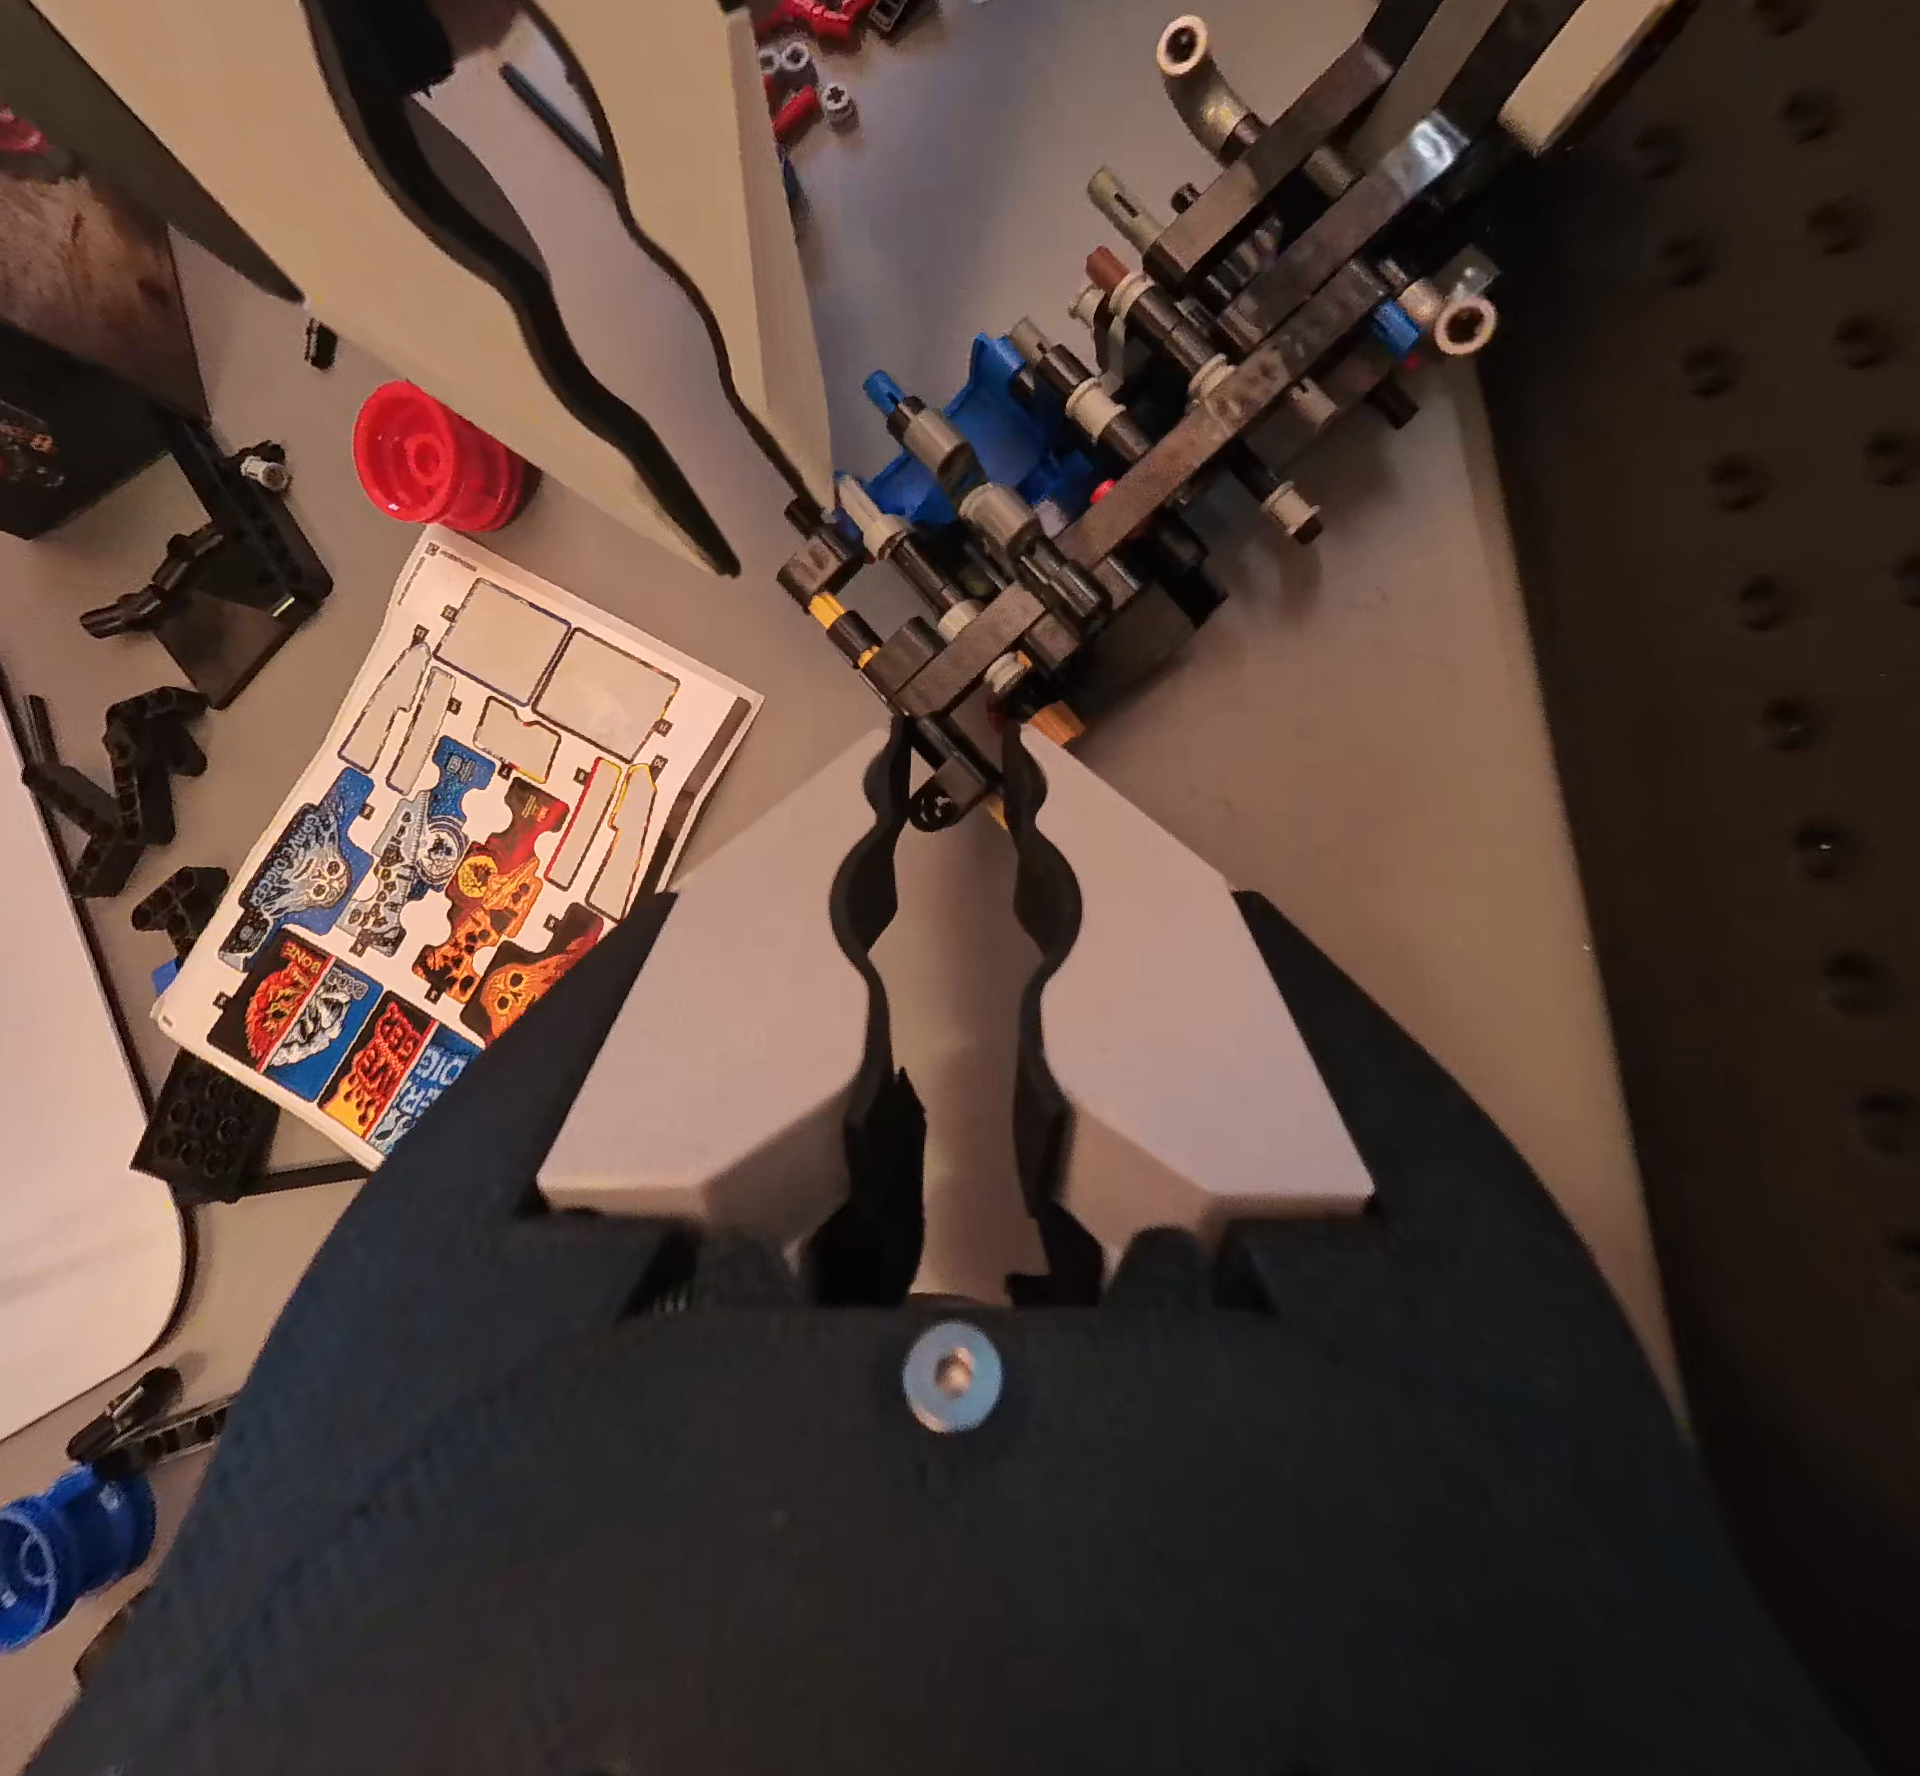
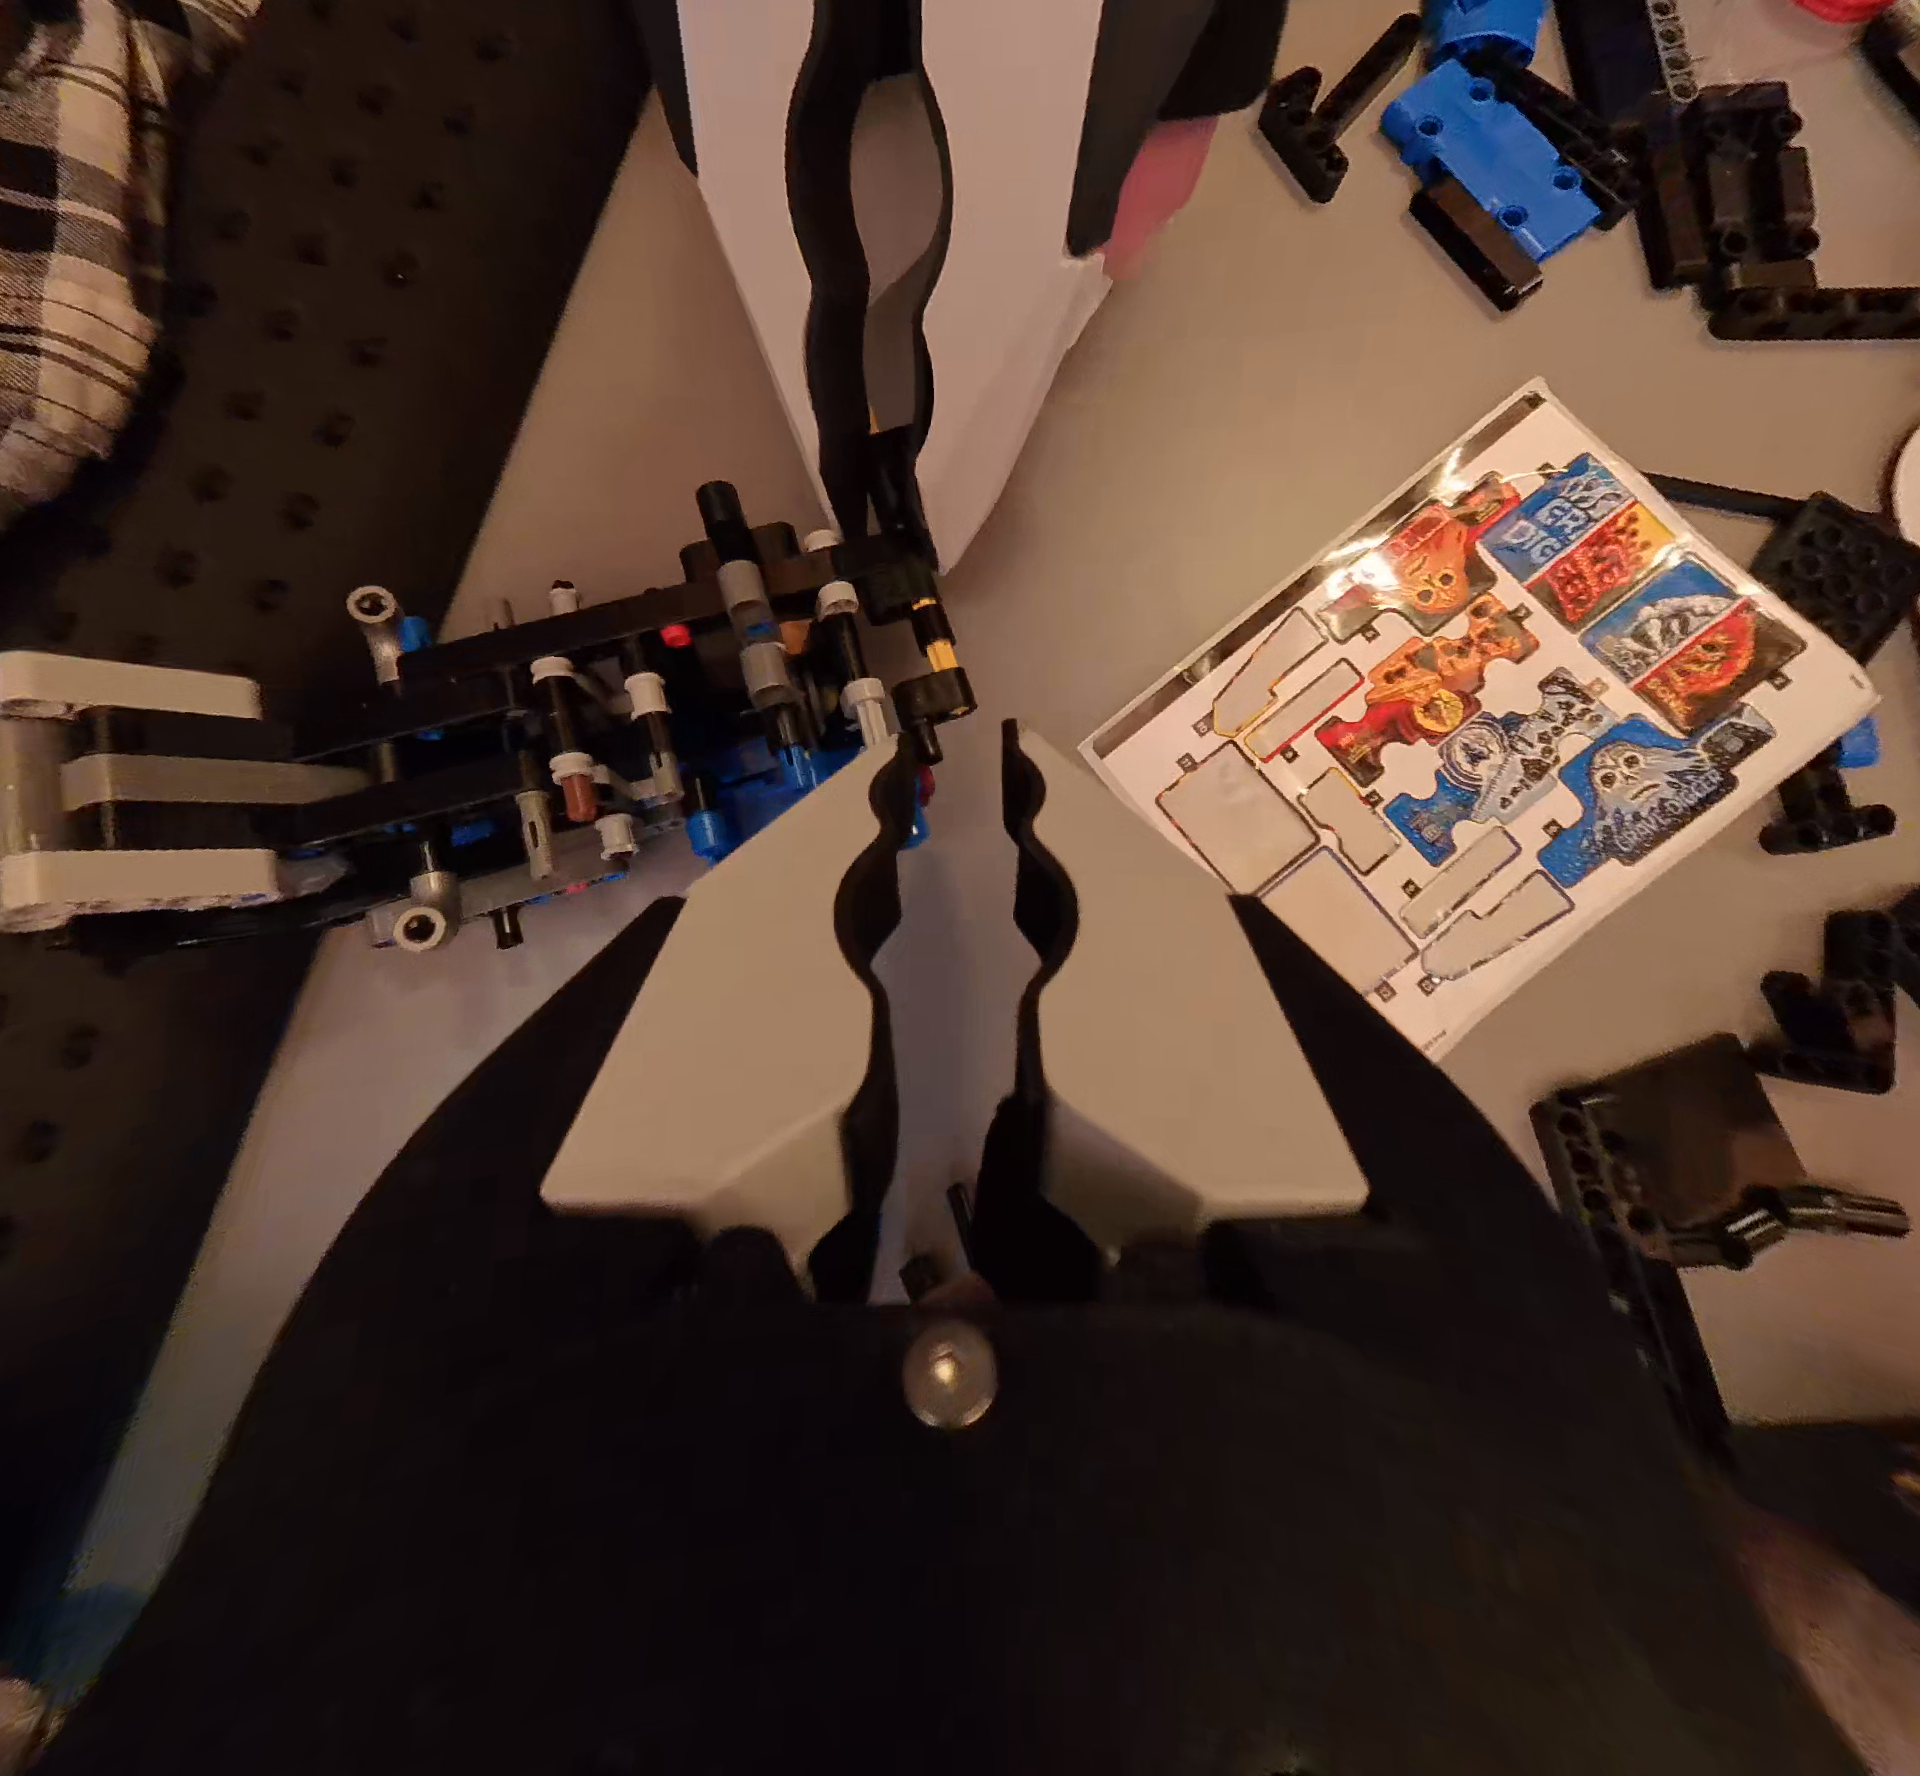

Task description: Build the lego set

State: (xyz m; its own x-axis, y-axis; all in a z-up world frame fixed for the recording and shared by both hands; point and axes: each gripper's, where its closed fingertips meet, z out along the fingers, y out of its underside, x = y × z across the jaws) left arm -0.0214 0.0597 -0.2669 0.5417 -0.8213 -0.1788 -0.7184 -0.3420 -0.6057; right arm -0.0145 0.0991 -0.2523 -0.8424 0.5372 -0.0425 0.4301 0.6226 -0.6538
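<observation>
A black, grey and blue Technic chassis (image 1: 1070,500) lies on the grey table, its far end clamped in a white and grey holder (image 1: 1558,12). My left gripper (image 1: 956,750) is shut on a black beam at the chassis's near end. In the right wrist view it comes down from the top (image 2: 883,511) onto that end of the chassis (image 2: 665,708). My right gripper (image 2: 951,739) has a narrow gap with nothing in it. Its tips hover beside a black pin (image 2: 925,739) at the chassis corner. One of its fingers (image 1: 623,116) shows in the left wrist view.
A sticker sheet (image 1: 468,843) (image 2: 1475,718) lies beside the chassis. Around it are a red wheel hub (image 1: 431,453), a blue hub (image 1: 52,1550), blue blocks (image 2: 1486,137) and loose black beams (image 2: 1725,199). A black perforated board (image 2: 312,220) and plaid cloth (image 2: 83,168) border the table. The left gripper's tips are roughly 5 cm from the right gripper's. The blue hub (image 1: 52,1550) is about equally far from each gripper, around 30 cm.
</observation>
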